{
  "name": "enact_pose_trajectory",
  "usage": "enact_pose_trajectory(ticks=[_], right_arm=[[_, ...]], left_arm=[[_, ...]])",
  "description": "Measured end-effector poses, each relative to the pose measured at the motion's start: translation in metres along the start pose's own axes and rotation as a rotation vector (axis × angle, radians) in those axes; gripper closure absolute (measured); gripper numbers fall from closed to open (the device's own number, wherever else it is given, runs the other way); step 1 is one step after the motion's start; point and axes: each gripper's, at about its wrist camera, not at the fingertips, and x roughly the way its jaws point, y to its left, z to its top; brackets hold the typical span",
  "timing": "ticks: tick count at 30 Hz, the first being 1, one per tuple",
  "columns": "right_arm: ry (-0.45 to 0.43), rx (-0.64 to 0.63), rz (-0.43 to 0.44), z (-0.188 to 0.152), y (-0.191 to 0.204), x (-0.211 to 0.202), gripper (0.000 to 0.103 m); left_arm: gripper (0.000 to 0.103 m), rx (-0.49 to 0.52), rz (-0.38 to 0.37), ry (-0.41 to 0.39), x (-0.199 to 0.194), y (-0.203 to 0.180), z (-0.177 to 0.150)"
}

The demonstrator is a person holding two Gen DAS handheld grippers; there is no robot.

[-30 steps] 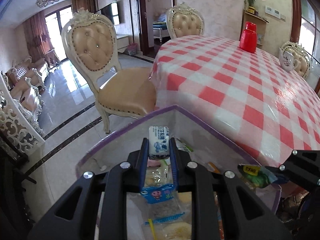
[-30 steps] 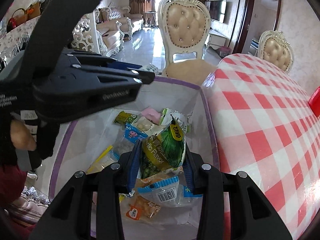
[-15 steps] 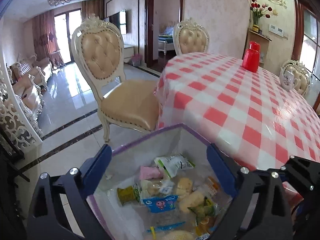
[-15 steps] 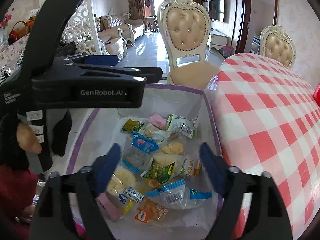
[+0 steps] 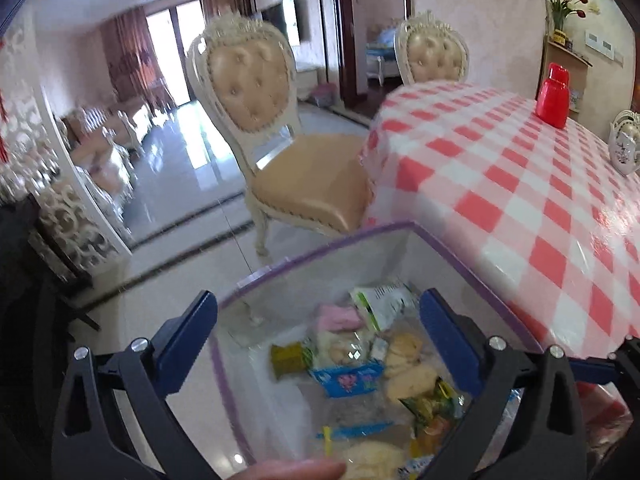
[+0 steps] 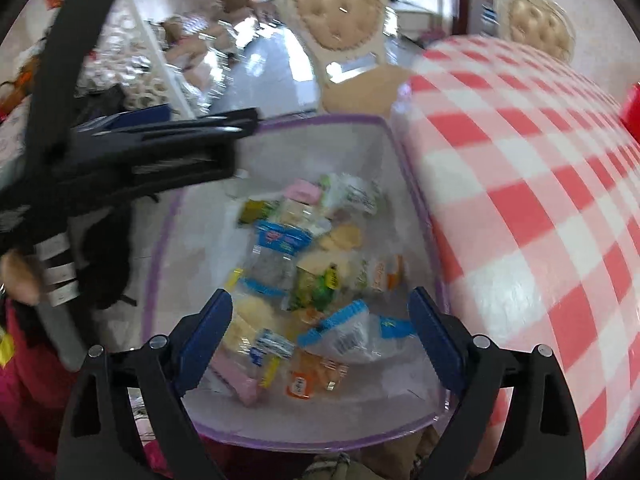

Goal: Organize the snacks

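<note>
Bin [image 6: 280,438] of snacks | right view alone shows left hand-held gripper [image 6: 244,122] side-on; both hand-held grippers spread, empty

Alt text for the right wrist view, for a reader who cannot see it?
The right gripper hangs open and empty above a clear purple-rimmed bin of mixed snack packets. The left gripper reaches in from the left, and a red-checked tablecloth fills the right side.
</note>
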Motion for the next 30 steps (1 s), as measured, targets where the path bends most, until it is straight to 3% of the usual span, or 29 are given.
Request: enact_pose_trajectory(ticks=[7, 30], right_arm=[[0.04, -0.001, -0.104, -0.002, -0.002, 0.014, 0.016], [0.067, -0.008, -0.08, -0.005, 0.002, 0.023, 0.016]], left_arm=[[0.002, 0.002, -0.02, 0.079, 0.018, -0.003, -0.009], [0.002, 0.022, -0.036, 0.15, 0.035, -0.007, -0.015]])
